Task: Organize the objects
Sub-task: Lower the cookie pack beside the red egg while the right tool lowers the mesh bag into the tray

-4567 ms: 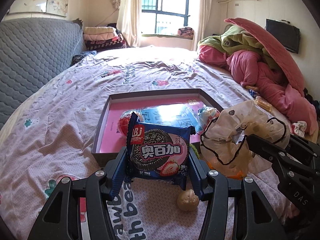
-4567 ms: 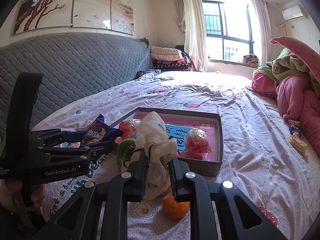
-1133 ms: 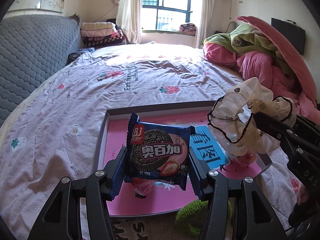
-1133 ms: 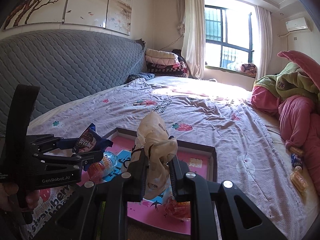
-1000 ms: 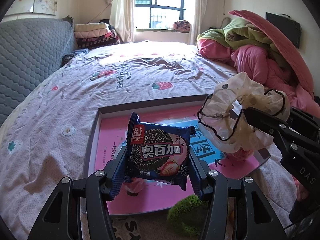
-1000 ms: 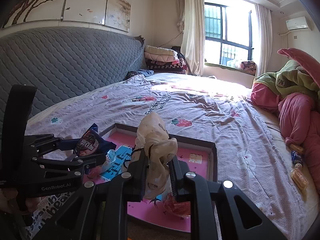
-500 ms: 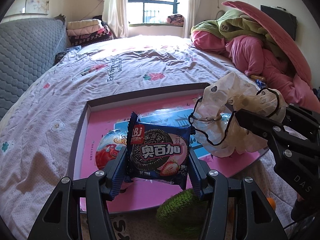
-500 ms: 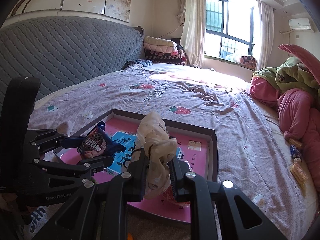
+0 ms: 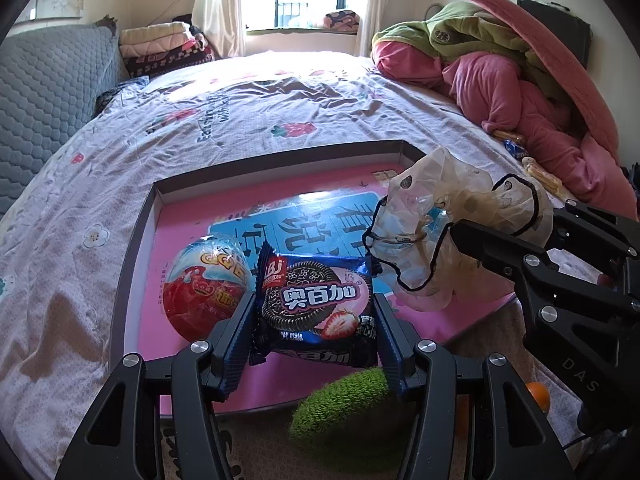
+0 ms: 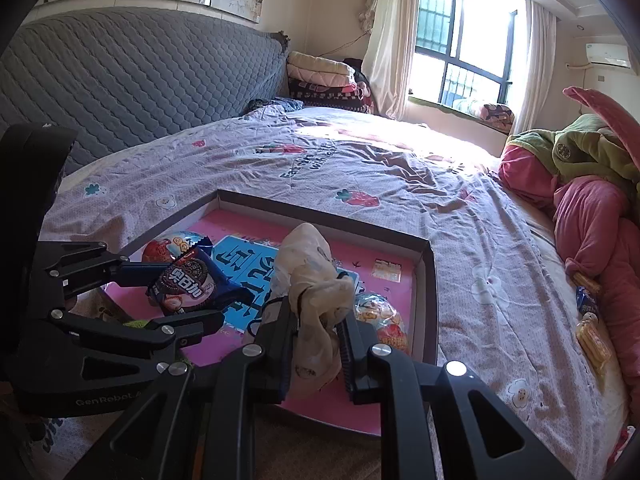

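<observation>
Over the near edge of the shallow pink-lined box (image 9: pixel 138 240) on the bed, we hold the left gripper (image 9: pixel 314 312) with its fingers pinching a blue cookie packet (image 9: pixel 316 300) by its side edges, just beside a red and blue foil-wrapped egg (image 9: pixel 208 284) lying in the box. To its right, our right gripper (image 10: pixel 314 330) has its fingers pressed tight on a crumpled translucent bag (image 10: pixel 312 280) held above the box floor. A green knitted thing (image 9: pixel 340 404) and a small orange (image 9: pixel 538 394) lie on the bedspread outside the box's near wall.

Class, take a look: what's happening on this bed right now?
A person is tidying snacks into a shallow pink-lined box on the bed. The left gripper holds a blue cookie packet above the box, beside a red egg-shaped treat already inside. The right gripper is shut on a crumpled cream hair scrunchie, also over the box.
</observation>
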A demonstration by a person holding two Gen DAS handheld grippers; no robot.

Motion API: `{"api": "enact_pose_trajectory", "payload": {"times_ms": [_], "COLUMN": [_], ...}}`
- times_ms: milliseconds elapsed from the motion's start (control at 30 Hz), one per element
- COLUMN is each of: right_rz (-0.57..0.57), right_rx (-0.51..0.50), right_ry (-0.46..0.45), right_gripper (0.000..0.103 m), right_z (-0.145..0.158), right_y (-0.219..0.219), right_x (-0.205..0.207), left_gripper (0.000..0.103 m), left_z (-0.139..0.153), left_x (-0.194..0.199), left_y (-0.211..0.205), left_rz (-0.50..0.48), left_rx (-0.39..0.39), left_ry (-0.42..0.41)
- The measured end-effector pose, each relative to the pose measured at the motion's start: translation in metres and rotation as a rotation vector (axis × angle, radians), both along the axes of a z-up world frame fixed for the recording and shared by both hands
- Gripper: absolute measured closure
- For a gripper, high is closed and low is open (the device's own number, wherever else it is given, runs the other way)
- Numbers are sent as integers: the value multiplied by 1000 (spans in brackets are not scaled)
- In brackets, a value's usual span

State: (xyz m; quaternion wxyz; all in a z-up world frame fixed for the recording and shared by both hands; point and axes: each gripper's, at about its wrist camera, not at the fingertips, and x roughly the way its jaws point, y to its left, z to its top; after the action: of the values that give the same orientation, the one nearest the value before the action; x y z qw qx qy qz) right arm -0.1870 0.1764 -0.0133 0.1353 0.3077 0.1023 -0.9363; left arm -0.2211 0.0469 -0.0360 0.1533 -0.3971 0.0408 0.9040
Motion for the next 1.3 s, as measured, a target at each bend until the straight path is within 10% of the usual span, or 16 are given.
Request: {"api": "enact_pose_trajectory", "payload": {"times_ms": [1300], "right_rz": [-33], "right_rx": [42], "right_ry": [-44], "right_gripper": [83], "right_z": [-15], "right_y": [2], "right_x": [-6], "left_gripper": [45], "left_z": [-11], "left_x": [-10], "left_y": [-5], "left_rz": [42], "left_rx": [-13], "left_ry": [-81]}}
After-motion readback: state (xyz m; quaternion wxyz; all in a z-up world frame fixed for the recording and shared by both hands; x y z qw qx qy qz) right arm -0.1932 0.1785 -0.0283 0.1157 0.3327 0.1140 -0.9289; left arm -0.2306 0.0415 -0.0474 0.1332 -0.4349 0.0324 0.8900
